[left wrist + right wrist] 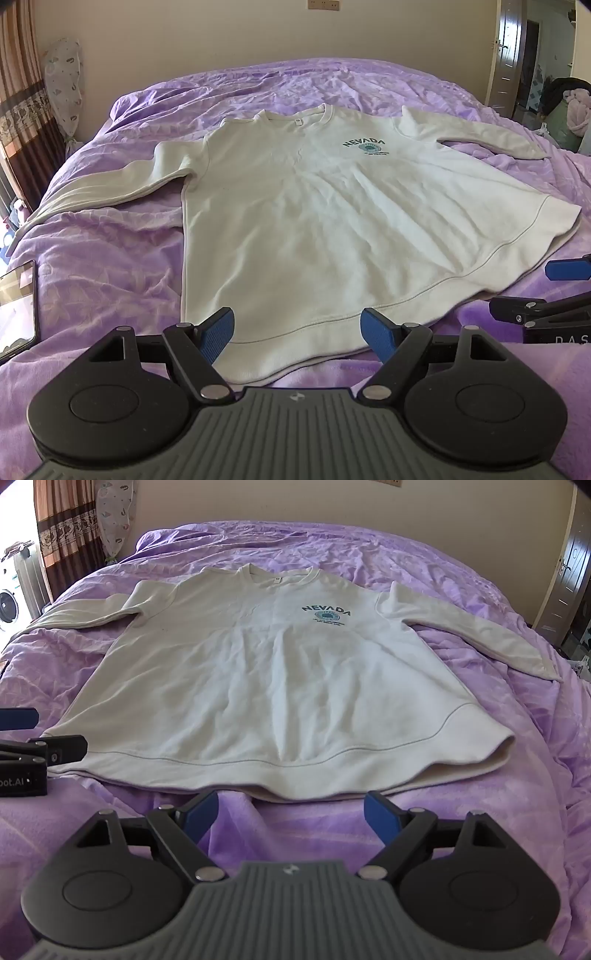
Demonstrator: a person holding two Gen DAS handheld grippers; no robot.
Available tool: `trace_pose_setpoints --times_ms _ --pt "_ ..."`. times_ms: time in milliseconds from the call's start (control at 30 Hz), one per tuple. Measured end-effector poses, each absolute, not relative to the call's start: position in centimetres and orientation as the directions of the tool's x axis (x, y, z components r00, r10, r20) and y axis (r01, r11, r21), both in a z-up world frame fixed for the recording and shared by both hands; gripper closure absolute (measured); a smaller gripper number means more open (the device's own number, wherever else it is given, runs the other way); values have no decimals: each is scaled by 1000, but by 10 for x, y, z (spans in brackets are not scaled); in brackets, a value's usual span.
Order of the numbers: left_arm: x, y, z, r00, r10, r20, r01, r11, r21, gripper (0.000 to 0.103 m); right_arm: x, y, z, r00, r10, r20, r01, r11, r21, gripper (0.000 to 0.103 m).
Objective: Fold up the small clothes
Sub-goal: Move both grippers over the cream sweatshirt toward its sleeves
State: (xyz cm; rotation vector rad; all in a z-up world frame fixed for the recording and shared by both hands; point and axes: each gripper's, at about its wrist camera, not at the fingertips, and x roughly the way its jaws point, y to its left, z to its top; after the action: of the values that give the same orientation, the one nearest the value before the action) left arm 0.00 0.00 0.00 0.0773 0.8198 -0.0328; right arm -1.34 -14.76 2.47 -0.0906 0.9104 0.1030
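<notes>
Left tongs [297, 330] and right tongs [290, 814] gape wide and empty at the near hem of a cream sweatshirt [332, 221], laid flat, front up, sleeves spread, on a bed [110, 251] with a purple cover. The fabric looks soft, limp and light; hem corners and cuffs seem the surest places to pinch. The left cuff trails off the bed's edge, out of sight. A phone [16, 306] is cut off by the frame.
</notes>
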Motion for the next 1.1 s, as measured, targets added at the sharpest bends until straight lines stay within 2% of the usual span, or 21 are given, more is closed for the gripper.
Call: trace_pose_setpoints --times_ms 467,700,933,1100 --pt "0 1 0 670 -5 -742 61 997 49 12 -13 -150 27 609 57 -791 -138 990 -34 21" --pt "9 14 8 681 -37 -731 51 999 -3 17 -1 -148 46 643 81 -762 -215 974 -77 21" --pt "44 69 45 710 -16 -704 -13 999 -35 19 40 -146 91 735 115 -668 -270 954 -132 21" --pt "75 140 69 729 52 -683 -142 987 -76 19 92 -146 117 758 199 -621 -288 956 -46 21"
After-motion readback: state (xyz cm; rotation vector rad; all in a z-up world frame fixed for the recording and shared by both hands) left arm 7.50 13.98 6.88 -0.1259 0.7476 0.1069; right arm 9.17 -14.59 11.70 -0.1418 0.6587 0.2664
